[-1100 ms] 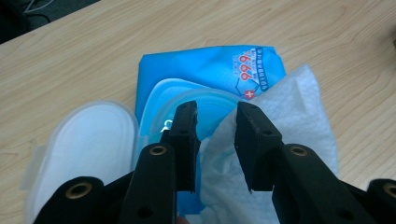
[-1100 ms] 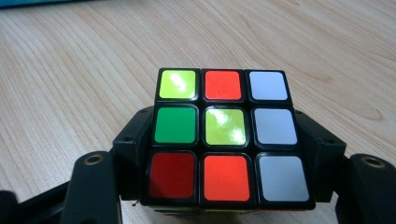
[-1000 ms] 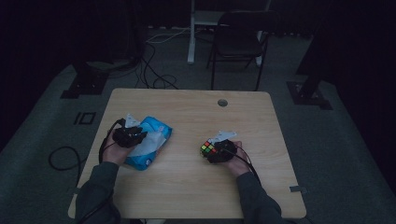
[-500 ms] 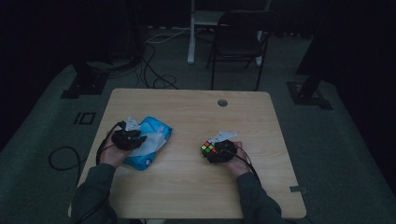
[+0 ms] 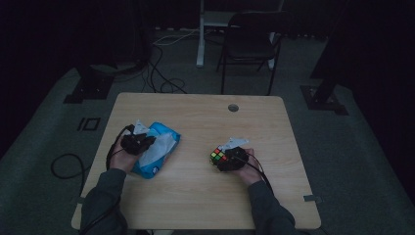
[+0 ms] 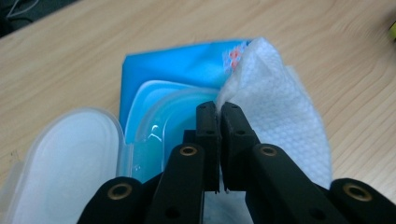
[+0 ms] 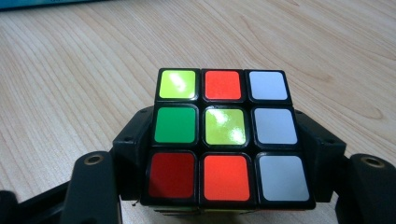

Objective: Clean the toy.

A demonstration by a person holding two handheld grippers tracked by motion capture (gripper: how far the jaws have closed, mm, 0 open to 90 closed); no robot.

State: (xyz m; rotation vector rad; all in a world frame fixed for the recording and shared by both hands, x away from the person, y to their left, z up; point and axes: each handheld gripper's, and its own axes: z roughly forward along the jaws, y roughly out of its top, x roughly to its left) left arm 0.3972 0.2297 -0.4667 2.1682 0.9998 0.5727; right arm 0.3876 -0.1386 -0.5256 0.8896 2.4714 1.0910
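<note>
Left hand-held gripper (image 5: 147, 142) sits at the left side of the desk (image 5: 195, 112) over the blue wipes pack (image 5: 159, 159); forearm comes in from the bottom edge, sleeve grey, hand wrapped round the gripper body, pointing right and a little forward in the high view. In the left gripper view its jaws have just been closing and now stand together, pinching the edge of a white wet wipe (image 6: 275, 116) that sticks up out of the pack's opening. The clear flip lid (image 6: 65, 154) of the pack lies open to the left of the jaws. The pack's blue wrapper (image 6: 187, 65) lies flat on the wood. Small red print near the pack's top edge is too blurred to read.

Right hand-held gripper (image 5: 222, 159) rests right of centre on the desk, forearm coming in from the bottom right, gripper pointing left. Its jaws are clamped on the two sides of a Rubik's cube (image 7: 226, 135), which sits near the desk surface; cannot tell if it touches. Face toward the camera: top row yellow-green, orange-red, white; middle row green, yellow-green, white; bottom row red, orange-red, white. No writing on the cube.

Cube and wipes pack lie well apart.
</note>
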